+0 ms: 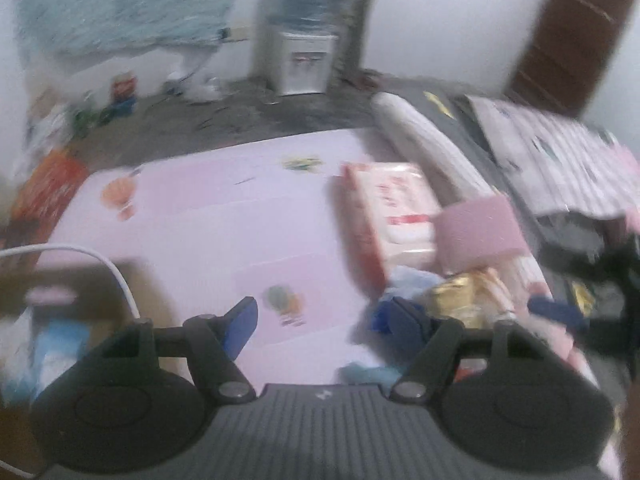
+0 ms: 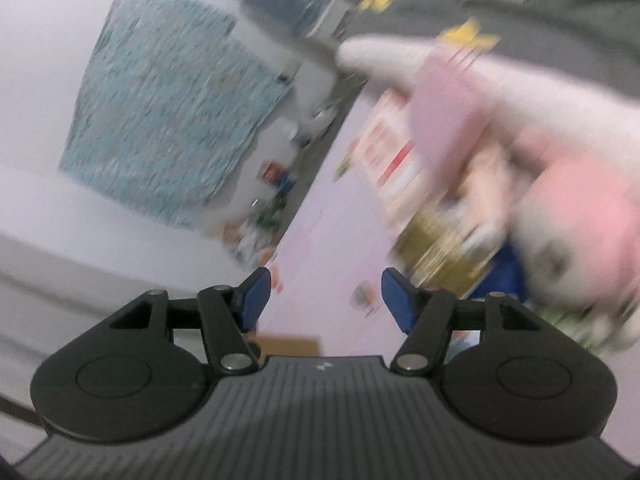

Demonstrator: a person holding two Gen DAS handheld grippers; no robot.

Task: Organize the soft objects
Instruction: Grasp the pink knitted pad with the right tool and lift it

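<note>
A pink mat (image 1: 208, 232) holds a pile of soft things at its right side, blurred in both views. These are a red and white tissue pack (image 1: 388, 208), a pink sponge block (image 1: 480, 232) and a gold packet (image 1: 460, 300). My left gripper (image 1: 322, 322) hangs above the mat, left of the pile, open with nothing between its blue fingertips. The tilted right wrist view shows my right gripper (image 2: 326, 298) open and empty over the mat (image 2: 328, 240). The tissue pack (image 2: 392, 156), the sponge (image 2: 448, 112), the gold packet (image 2: 440, 248) and a pink plush toy (image 2: 580, 200) lie to its right.
A white roll (image 1: 424, 136) and grey bedding with striped cloth (image 1: 560, 160) border the mat's right side. A water dispenser (image 1: 300, 40) stands on the floor beyond. A cardboard box (image 1: 80, 288) and a white cable (image 1: 116, 276) sit at the near left. Teal cloth (image 2: 160, 120) hangs on the wall.
</note>
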